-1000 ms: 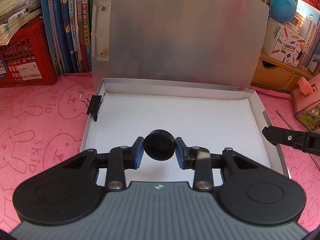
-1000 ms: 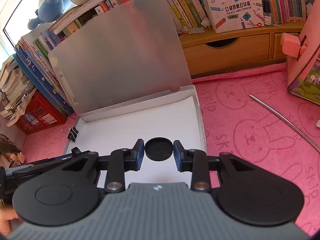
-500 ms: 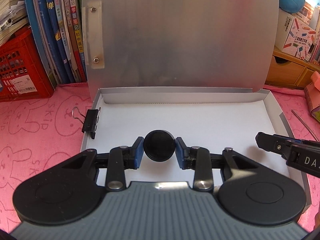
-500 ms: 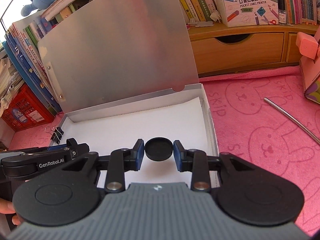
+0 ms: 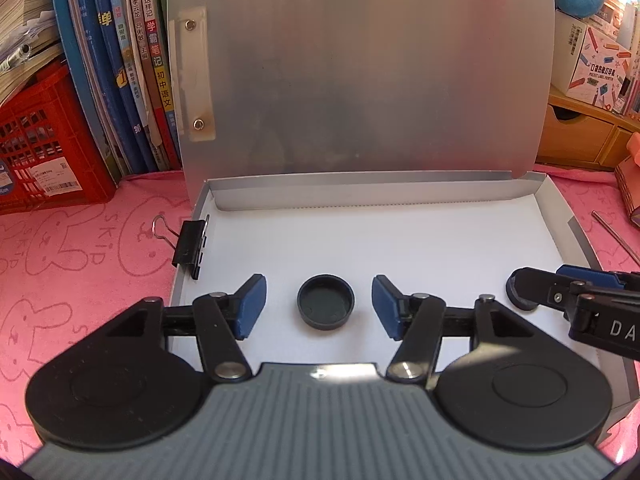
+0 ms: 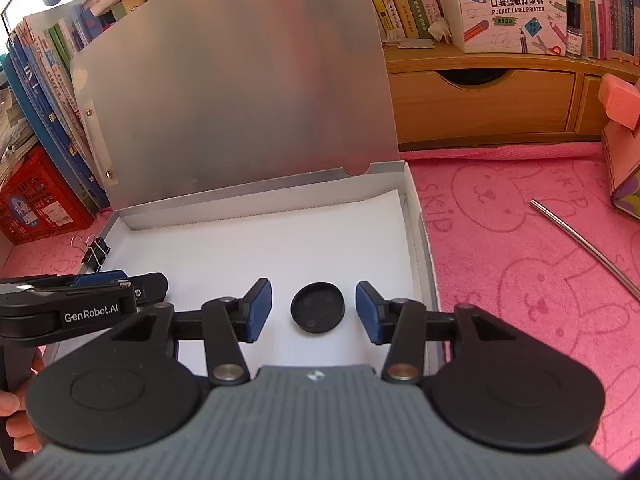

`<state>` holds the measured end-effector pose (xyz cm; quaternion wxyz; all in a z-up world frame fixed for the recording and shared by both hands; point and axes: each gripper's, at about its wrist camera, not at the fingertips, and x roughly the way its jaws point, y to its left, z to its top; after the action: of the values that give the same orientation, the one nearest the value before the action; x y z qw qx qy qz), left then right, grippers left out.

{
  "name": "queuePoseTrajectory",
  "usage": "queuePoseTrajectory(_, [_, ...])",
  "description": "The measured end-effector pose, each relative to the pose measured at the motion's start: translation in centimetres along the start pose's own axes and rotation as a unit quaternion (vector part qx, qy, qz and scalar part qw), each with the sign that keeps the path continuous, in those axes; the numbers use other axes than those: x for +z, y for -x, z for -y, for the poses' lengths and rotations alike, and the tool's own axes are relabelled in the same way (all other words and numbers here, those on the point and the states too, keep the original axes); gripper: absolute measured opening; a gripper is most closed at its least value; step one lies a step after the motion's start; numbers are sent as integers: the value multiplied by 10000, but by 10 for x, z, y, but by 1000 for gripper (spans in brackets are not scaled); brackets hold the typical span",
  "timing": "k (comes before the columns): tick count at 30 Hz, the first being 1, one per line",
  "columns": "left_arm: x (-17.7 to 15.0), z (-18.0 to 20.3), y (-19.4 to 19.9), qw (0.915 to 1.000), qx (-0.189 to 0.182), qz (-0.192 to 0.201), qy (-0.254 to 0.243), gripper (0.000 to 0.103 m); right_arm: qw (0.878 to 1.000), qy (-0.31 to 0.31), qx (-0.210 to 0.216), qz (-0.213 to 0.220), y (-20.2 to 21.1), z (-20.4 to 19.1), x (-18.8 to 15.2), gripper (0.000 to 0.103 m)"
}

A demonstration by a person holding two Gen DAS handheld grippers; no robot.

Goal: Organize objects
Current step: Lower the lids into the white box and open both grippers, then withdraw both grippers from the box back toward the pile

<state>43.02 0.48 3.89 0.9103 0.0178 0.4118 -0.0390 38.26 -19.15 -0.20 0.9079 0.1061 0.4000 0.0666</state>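
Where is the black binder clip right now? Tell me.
In the left wrist view, the black binder clip sits clipped on the left wall of the open grey file box, above the left claw's left finger.

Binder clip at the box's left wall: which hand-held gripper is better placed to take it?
Probably left. The left hand-held gripper, jaws opening around a black cap, has the binder clip just ahead-left. The right hand-held gripper, also opening around another cap, works at the box's right side.

Two round black caps (image 5: 325, 306) (image 6: 317, 307) lie hollow side up (apart from each other) on white paper inside the open grey file box (image 5: 536, 188).
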Motion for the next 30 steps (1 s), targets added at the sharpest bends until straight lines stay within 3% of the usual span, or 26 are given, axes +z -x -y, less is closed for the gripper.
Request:
queuePoseTrajectory(5, [-3,2,18,9999,-34,109,-41,79,9999,85,-42,85,12,-2,-2,75])
queuePoseTrajectory(11, [-6,1,48,9994,-55,326,-59,84,9995,148,-14,276,34,-2,-10,85])
queuePoseTrajectory(22, [-25,2,118,9958,-515,741,-143,86,9971,250,114,711,95,-11,-25,96])
queuePoseTrajectory(30, [-54,-4,173,9926,-550,1031,-316,87,9934,409,311,1026,149,-22,-44,100])
